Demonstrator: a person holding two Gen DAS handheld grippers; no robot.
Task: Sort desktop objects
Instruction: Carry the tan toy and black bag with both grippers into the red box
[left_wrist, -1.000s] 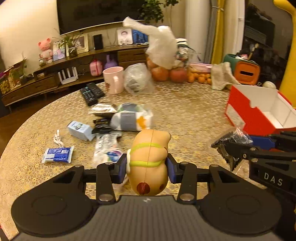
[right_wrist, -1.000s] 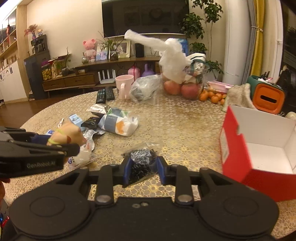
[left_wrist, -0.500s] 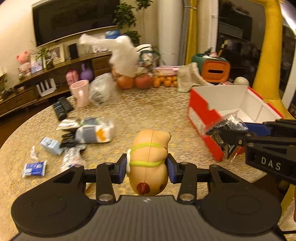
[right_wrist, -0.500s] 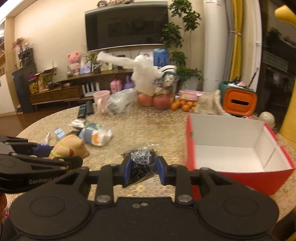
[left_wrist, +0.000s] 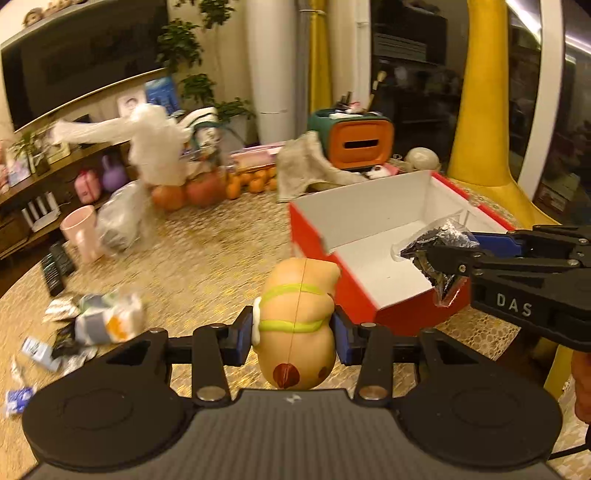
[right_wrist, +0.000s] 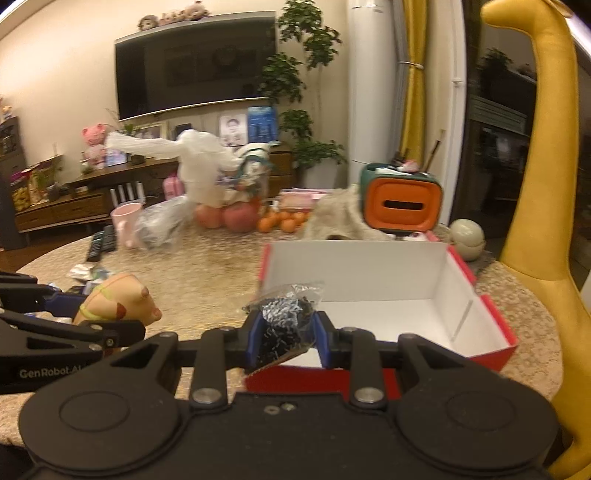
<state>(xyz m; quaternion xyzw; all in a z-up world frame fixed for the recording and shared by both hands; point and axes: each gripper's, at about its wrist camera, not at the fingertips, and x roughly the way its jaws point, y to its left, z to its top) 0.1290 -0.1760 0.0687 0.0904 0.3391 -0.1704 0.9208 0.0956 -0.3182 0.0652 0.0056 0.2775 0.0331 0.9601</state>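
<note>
Standing by the table (left_wrist: 207, 266), I would say the sorting has barely started: the red box (left_wrist: 369, 306), right of centre in the left view, shows only bare white floor, so nothing seems to be filed yet. Two things are on their way. The left tongs (left_wrist: 294, 328) are closed snugly round a tan squishy toy (left_wrist: 295, 325), held low in the middle of that frame, short of the box's near corner. The right tongs (right_wrist: 287, 338) are clamped on a small clear bag (right_wrist: 284, 317) of dark bits, hanging just over the box's near wall, so that one looks closest to being dropped. Left behind, at the lower left of the left view, is a blurred heap of packets (left_wrist: 107, 321) and wrappers; I can pick out roughly five or six, no firmer count. Further back I count one pink mug (left_wrist: 79, 232), one crumpled plastic bag (left_wrist: 120, 221), two remotes (right_wrist: 101, 242), one orange bin (right_wrist: 400, 205), and a pile of fruit too blurred to number. So: two items in hand, none boxed, most still waiting.
</note>
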